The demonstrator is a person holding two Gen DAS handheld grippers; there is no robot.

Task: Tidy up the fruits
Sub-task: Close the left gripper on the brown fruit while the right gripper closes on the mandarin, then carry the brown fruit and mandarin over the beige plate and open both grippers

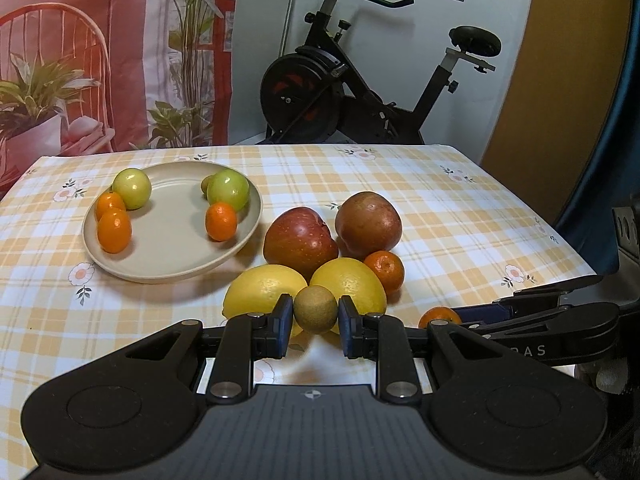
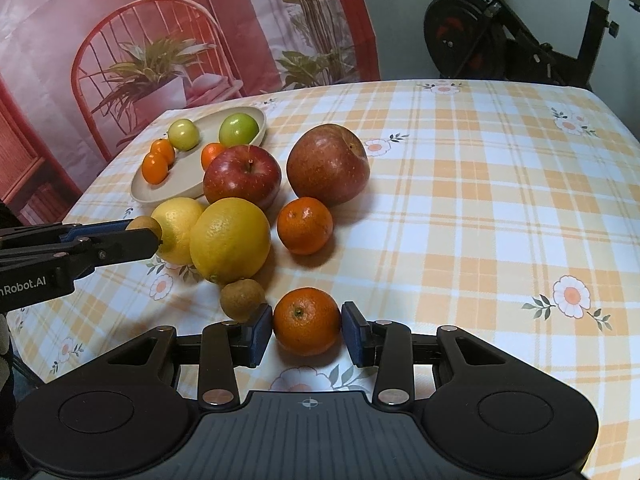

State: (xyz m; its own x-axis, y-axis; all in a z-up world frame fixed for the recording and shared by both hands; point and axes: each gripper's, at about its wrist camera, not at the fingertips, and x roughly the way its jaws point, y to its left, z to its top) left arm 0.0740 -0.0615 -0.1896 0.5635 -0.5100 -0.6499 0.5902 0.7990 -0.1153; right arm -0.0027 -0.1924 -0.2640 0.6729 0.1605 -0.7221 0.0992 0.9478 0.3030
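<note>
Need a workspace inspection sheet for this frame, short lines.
Surface: checked tablecloth, flat.
Job's things: plate with three small oranges, two green fruits and a small brown fruit; two apples, two lemons, a mandarin and another brown fruit on the cloth.
Clutter: nothing seen.
Grippers: left hand-held gripper around small brown fruit; right hand-held gripper around mandarin.
Cables: nothing seen.
Surroundings: exercise bike, printed backdrop.
</note>
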